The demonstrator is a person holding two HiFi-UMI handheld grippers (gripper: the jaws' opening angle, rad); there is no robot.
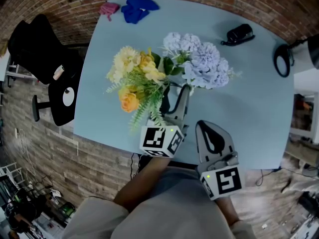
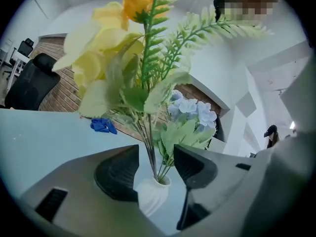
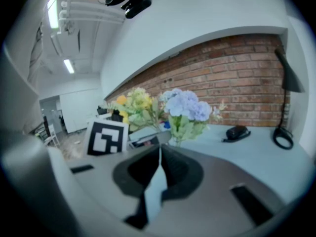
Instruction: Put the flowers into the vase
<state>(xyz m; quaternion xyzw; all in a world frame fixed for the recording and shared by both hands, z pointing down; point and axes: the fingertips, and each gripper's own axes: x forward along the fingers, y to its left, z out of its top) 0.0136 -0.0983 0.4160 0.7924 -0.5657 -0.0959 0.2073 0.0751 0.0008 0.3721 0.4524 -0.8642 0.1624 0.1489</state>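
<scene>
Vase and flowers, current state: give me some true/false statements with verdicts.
1. The stems of the yellow flowers stand in the white vase. True.
2. The left gripper is clamped on the stems. False: its jaws stand wide apart on either side, and the pads do not press on the stems.
3. The right gripper is shut with nothing in it. True.
4. The lavender flowers lie flat on the table. False: they stand upright beside the yellow ones.
5. A blue cloth lies near the table's far edge. True.
</scene>
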